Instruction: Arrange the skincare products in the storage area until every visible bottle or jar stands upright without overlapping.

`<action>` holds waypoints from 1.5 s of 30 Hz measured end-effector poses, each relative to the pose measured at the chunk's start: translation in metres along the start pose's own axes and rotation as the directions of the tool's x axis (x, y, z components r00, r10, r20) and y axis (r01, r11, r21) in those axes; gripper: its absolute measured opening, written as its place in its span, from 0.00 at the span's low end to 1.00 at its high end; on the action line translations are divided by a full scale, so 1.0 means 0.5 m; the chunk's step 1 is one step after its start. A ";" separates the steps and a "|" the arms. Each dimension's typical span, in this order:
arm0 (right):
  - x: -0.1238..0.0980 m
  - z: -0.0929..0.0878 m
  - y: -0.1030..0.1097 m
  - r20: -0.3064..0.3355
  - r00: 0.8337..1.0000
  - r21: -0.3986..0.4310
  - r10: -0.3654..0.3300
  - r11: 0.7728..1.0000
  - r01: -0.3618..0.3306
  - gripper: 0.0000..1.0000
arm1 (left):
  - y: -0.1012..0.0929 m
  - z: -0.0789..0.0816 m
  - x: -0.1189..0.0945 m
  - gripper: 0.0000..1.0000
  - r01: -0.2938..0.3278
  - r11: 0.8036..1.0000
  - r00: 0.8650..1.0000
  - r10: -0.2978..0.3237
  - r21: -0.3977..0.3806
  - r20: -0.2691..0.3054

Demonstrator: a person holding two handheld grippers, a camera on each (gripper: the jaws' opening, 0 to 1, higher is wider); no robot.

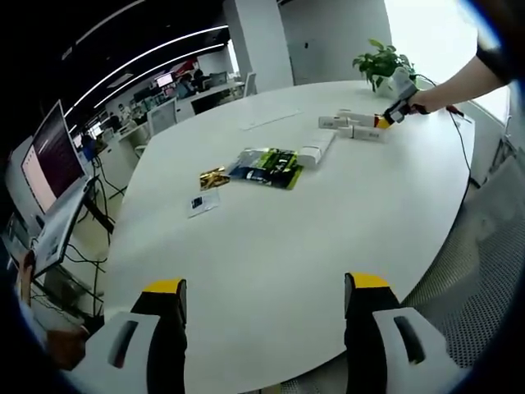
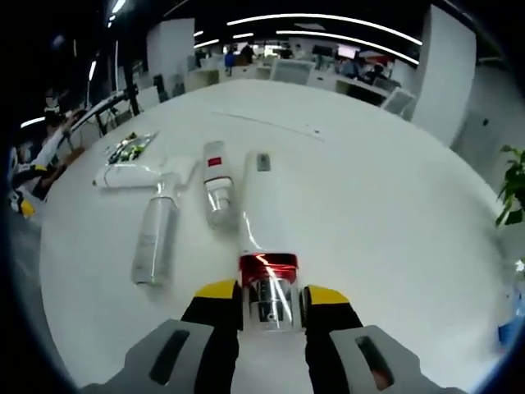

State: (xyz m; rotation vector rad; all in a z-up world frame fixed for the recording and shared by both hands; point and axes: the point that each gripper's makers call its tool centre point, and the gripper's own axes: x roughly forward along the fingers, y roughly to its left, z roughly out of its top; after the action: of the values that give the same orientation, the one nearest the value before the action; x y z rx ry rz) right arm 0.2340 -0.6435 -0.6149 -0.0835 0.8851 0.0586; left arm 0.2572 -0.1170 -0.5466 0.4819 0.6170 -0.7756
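Right gripper [image 2: 271,305] clamped on a lying bottle on the white table [image 2: 385,205]; left gripper [image 1: 266,305] wide apart over bare tabletop.

In the right gripper view, the jaws close on the red-banded end of a long white bottle [image 2: 261,238] lying flat, pointing away from the camera. Just beside it lies a shorter tube with a red label [image 2: 216,182], and further left a clear bottle [image 2: 155,236] also on its side (none of the three stands upright). A white flat box [image 2: 139,173] lies past them, with a small grey item [image 2: 263,162] near the long bottle's far end. In the left gripper view, a green and black packet [image 1: 267,167], a gold packet [image 1: 213,177] and a small card [image 1: 203,203] lie mid-table, well apart from the bottles, and a potted plant [image 1: 383,64] stands at the far edge.
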 end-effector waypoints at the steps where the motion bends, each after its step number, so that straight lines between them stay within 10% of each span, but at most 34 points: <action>1: -0.003 -0.004 -0.001 -0.021 1.000 -0.028 -0.004 1.000 0.004 0.23 | 0.000 0.000 0.000 0.73 0.001 1.000 1.000 -0.001 0.000 0.001; 8: -0.049 0.020 0.000 -0.020 1.000 -0.035 -0.017 0.999 0.016 0.22 | -0.002 0.005 0.000 0.72 0.006 1.000 1.000 -0.006 0.004 0.013; 15: -0.101 0.079 -0.006 -0.051 0.997 -0.213 -0.063 0.976 0.050 0.21 | -0.001 0.014 -0.005 0.72 0.005 1.000 0.999 -0.005 0.007 0.035; 29: -0.192 0.127 0.065 -0.121 0.988 -0.468 -0.092 0.884 0.025 0.21 | 0.001 0.035 -0.016 0.72 -0.004 1.000 0.995 0.004 0.004 0.098; 45: -0.193 0.144 0.113 -0.209 0.976 -0.613 -0.059 0.786 -0.083 0.21 | -0.003 0.043 -0.021 0.72 0.004 1.000 0.992 -0.004 0.005 0.124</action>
State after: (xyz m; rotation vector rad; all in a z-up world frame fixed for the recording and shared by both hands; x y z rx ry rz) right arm 0.2237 -0.5819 -0.4975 -0.7190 1.0588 0.3621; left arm 0.2574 -0.1258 -0.5243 0.4331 0.5007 -0.8045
